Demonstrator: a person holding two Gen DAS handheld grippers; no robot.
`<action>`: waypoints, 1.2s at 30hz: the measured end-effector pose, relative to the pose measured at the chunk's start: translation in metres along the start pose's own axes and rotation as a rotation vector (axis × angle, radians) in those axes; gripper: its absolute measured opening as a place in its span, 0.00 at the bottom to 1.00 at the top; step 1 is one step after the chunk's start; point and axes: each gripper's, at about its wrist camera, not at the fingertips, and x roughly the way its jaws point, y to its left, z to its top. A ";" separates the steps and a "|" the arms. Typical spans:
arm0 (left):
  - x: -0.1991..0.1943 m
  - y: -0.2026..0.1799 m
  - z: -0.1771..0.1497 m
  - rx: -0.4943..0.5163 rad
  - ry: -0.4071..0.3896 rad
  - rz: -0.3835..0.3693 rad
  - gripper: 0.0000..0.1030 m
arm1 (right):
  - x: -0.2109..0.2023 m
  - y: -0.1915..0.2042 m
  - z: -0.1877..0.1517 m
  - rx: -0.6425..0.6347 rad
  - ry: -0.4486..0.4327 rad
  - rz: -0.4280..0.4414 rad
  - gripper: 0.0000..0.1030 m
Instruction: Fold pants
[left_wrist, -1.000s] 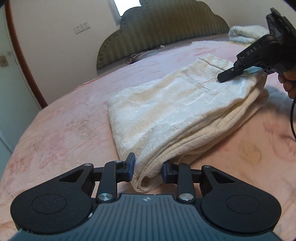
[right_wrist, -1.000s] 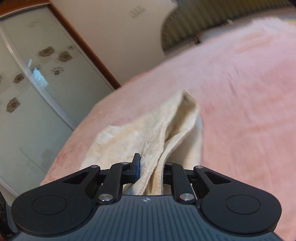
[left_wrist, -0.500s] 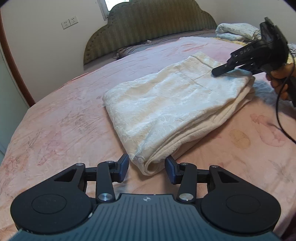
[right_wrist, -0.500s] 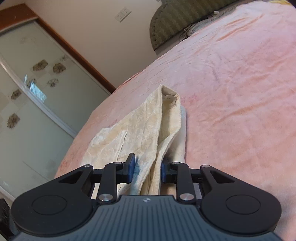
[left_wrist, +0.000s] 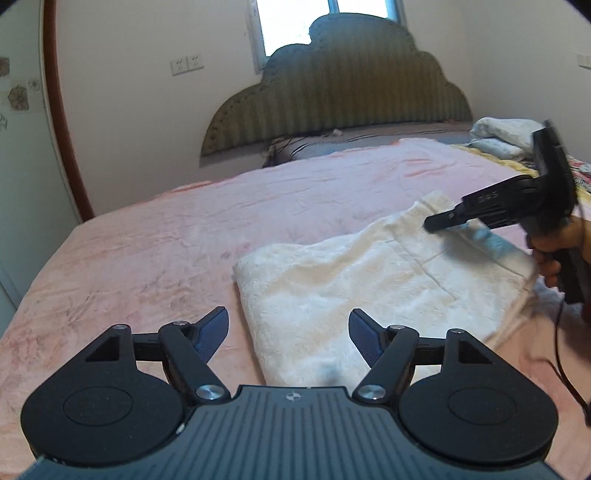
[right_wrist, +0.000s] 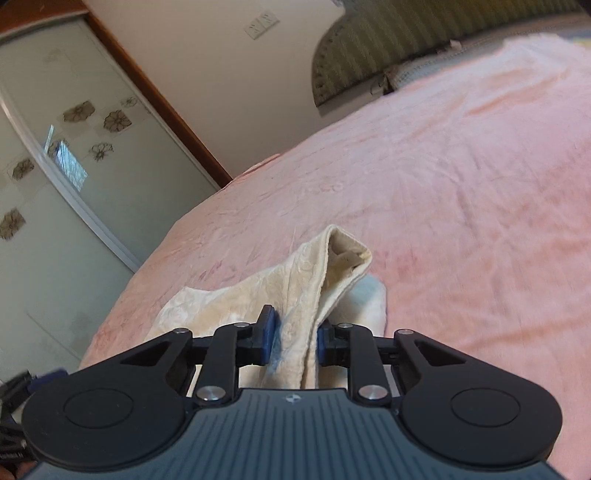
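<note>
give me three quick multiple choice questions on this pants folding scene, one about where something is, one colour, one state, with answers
1. Where do the folded pants lie?
A. on the pink bedspread
B. on the floor
C. on a chair

2. What colour are the pants?
A. navy
B. cream white
C. grey

3. What is between the fingers of the right hand-held gripper?
A. nothing
B. a pillow
C. a bunched edge of the pants

Answers:
1. A, the left wrist view shows them flat on the bedspread, in front of the headboard.
2. B, the fabric looks cream white in both views.
3. C, in the right wrist view cloth runs up between the blue pads, which are closing on it, while the left hand-held gripper is opening with no cloth between its pads.
</note>
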 end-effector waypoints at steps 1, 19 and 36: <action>0.008 -0.002 0.001 -0.011 0.015 -0.003 0.73 | 0.000 0.006 0.001 -0.028 -0.010 -0.002 0.21; 0.038 -0.017 -0.008 -0.100 0.124 -0.020 0.74 | -0.054 0.093 -0.066 -0.366 0.046 -0.093 0.59; 0.021 -0.035 -0.006 -0.063 0.117 0.006 0.79 | -0.059 0.099 -0.089 -0.368 0.060 -0.182 0.59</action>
